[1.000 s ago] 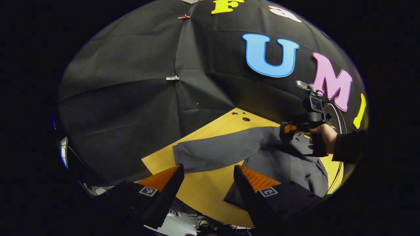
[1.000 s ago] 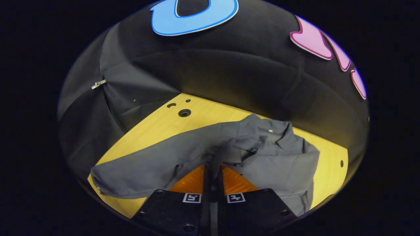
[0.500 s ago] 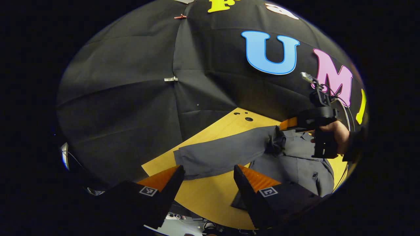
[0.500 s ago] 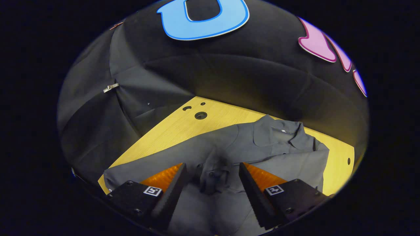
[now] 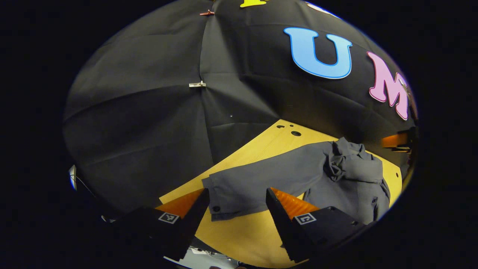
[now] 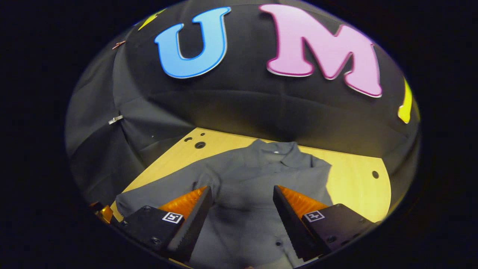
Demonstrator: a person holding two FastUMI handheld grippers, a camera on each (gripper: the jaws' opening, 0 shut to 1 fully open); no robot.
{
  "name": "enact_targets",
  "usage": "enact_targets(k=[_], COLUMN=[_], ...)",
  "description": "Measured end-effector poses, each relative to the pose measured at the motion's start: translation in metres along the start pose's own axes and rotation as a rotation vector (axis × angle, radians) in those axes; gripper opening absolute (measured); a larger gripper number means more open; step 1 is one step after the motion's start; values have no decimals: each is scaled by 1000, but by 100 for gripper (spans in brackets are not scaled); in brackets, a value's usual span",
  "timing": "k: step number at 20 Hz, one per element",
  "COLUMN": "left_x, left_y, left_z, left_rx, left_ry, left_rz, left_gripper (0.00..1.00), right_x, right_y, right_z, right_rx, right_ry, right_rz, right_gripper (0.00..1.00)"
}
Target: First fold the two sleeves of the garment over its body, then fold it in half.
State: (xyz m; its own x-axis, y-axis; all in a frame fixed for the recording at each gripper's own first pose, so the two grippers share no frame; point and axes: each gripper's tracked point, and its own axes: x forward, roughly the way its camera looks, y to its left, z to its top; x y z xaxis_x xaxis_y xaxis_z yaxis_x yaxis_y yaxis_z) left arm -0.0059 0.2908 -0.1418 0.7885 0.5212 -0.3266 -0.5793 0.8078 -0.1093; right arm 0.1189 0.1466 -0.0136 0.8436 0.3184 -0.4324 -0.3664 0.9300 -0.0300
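1. The grey garment lies on the yellow wooden surface, collar toward the booth's back wall
2. In the left gripper view one sleeve stretches flat across the surface, its cuff just beyond the left tongs; these are spread apart, holding nothing
3. Cloth is bunched in a crumpled heap near the shoulder
4. In the right gripper view the right tongs are spread wide above the garment's body, gripping nothing
5. The collar lies flat; round holes mark the surface's far corner
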Motion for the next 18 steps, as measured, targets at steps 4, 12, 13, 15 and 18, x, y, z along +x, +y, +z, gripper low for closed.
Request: enact_targets(k=[4, 12, 13, 15, 18], left_x=[30, 78, 83, 89, 98], left_y=[11, 31, 32, 32, 31], left_z=[-11, -46, -48, -55, -62], left_rx=[39, 80, 94, 117, 124], left_ry=[24, 107, 112, 127, 159], left_rz=[49, 93, 94, 83, 61], left_gripper=[96, 95, 96, 96, 97], right_x=[-51, -150, -164, -184, -209], right_y=[-67, -162, -167, -183, -197], right_z=[-18, -86, -92, -110, -138], right_rx=[72, 244, 279, 316, 357], right_ry=[-13, 31, 28, 33, 64], right_rz=[-105, -311, -334, -383, -447], right_gripper=[100, 99, 99, 99, 99])
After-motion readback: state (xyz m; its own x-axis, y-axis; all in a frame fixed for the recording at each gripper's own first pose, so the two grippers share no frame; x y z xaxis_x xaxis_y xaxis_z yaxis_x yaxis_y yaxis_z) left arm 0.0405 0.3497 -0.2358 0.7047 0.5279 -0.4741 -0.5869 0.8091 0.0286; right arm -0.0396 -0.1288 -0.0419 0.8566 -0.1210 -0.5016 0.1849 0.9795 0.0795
